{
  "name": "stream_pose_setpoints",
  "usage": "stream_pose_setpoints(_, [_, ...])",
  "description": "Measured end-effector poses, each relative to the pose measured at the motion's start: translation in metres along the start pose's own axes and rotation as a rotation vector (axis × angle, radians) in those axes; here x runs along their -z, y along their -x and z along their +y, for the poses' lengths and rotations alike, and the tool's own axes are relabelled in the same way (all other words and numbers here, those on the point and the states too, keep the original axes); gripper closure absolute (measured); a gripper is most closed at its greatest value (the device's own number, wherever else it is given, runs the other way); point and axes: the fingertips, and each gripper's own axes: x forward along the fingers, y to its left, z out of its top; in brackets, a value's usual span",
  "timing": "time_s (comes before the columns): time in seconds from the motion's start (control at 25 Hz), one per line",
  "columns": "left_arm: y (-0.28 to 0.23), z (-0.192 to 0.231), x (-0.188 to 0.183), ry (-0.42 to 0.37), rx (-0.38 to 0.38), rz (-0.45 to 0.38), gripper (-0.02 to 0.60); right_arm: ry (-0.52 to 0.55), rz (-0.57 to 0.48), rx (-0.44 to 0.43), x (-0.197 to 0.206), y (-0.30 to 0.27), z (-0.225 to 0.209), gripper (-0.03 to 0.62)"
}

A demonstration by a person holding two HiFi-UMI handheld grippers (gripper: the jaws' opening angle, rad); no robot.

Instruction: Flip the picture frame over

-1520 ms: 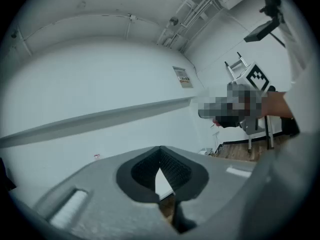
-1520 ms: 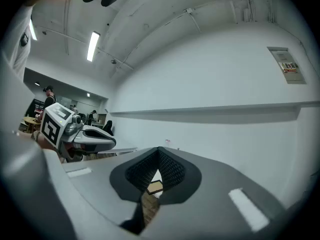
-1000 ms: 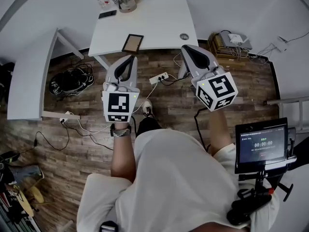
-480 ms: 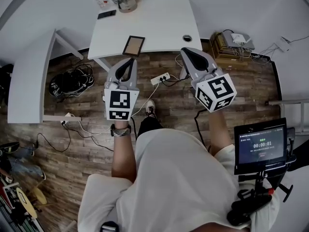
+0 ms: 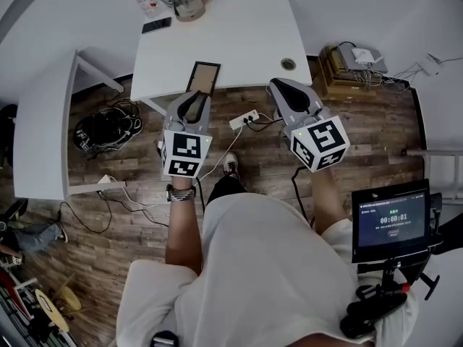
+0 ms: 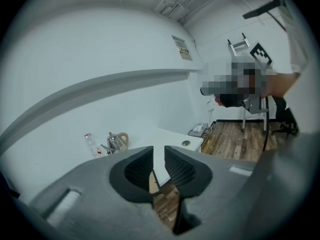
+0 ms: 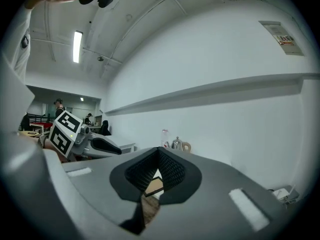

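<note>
The brown-rimmed, tan-faced rectangular picture frame [image 5: 202,76] lies flat at the near edge of the white desk [image 5: 239,35], toward its left corner. Just off that edge the left claw [image 6: 159,153] has just been opening its jaws, now slightly apart on nothing. The right claw [image 7: 159,153], off the near right corner, is closed and empty.

picture frame [image 5: 202,76] brown with dark border, table [image 5: 239,35] white, floor [image 5: 376,121] brown wood-grain.
</note>
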Motion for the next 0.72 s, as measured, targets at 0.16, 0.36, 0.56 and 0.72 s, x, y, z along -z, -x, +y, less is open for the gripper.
stream_pose_setpoints(0.16, [-0.038, 0.010, 0.039, -0.069, 0.048, 0.111, 0.495, -0.022, 0.042, 0.008, 0.020, -0.034, -0.013, 0.591])
stream_pose_setpoints(0.36, [-0.076, 0.026, 0.081, -0.099, 0.087, 0.190, 0.485, -0.049, 0.089, 0.018, 0.044, -0.072, -0.025, 0.591])
stream_pose_setpoints(0.56, [-0.083, 0.014, 0.099, -0.111, 0.104, 0.231, 0.474, -0.061, 0.124, 0.023, 0.064, -0.066, -0.029, 0.592])
stream_pose_setpoints(0.72, [-0.098, 0.009, 0.118, -0.153, 0.129, 0.272, 0.462, -0.085, 0.150, 0.027, 0.081, -0.073, -0.035, 0.592])
